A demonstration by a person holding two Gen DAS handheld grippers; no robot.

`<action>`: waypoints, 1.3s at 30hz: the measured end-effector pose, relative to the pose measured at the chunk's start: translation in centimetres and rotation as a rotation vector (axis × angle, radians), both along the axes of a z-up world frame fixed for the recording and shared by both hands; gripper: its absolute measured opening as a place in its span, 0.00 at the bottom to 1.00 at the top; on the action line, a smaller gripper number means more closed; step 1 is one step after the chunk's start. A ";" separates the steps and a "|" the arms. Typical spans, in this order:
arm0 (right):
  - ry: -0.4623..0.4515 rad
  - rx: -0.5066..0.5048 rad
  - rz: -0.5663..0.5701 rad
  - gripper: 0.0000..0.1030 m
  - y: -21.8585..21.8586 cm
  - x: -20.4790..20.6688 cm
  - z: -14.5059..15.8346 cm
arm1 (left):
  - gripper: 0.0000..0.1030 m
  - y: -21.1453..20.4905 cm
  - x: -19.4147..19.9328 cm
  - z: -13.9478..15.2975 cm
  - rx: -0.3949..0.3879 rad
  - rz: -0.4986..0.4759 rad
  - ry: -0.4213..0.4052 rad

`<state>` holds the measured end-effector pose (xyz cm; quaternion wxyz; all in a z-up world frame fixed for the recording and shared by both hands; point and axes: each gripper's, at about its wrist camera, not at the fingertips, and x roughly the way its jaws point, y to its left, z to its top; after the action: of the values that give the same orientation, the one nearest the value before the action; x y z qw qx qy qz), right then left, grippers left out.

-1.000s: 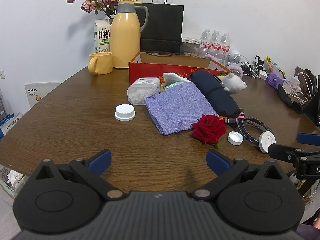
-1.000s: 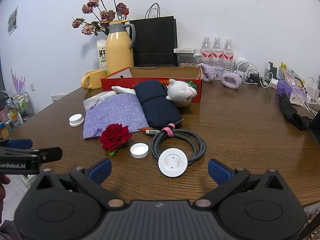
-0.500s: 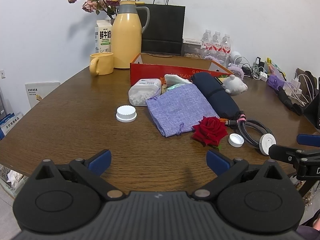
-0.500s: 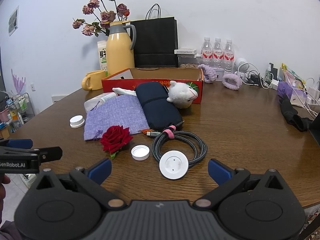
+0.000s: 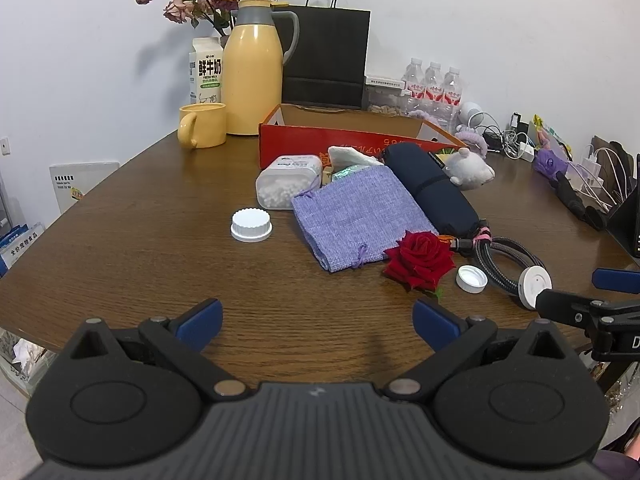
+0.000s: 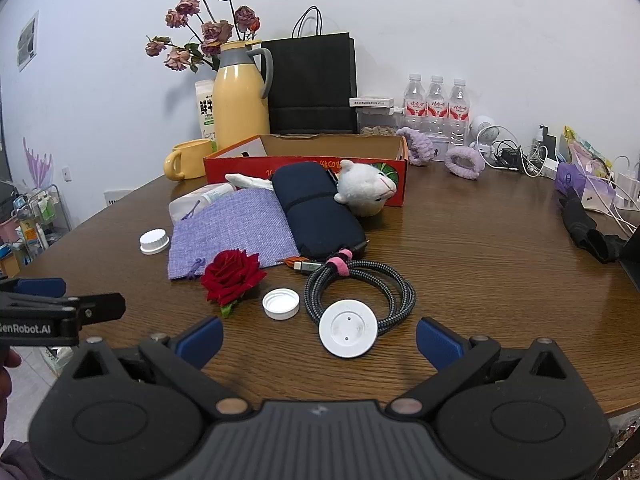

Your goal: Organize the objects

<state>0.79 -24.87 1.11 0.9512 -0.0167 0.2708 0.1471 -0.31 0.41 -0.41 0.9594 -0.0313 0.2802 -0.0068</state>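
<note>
- We see our left gripper spread wide and empty, low over the near edge of the wooden table
- Our right gripper is spread wide too, holding nothing, just short of the white charger puck
- Taking the red rose as landmark: the purple pouch lies just behind it, touching it
- An upturned white cap sits just right of the rose, the coiled cable beyond that
- A ridged white lid lies well left of the rose
- The red cardboard box stands far behind the rose, a plush toy leaning against it
</note>
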 end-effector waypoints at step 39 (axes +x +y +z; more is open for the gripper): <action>0.024 0.226 0.107 0.37 -4.7 5.8 -1.7 | 1.00 -8.0 7.3 0.4 0.087 -0.160 -0.043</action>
<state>6.60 -29.61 -0.57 0.9345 0.0782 0.2625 0.2274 6.95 -7.56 0.00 0.9620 0.0329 0.2612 -0.0717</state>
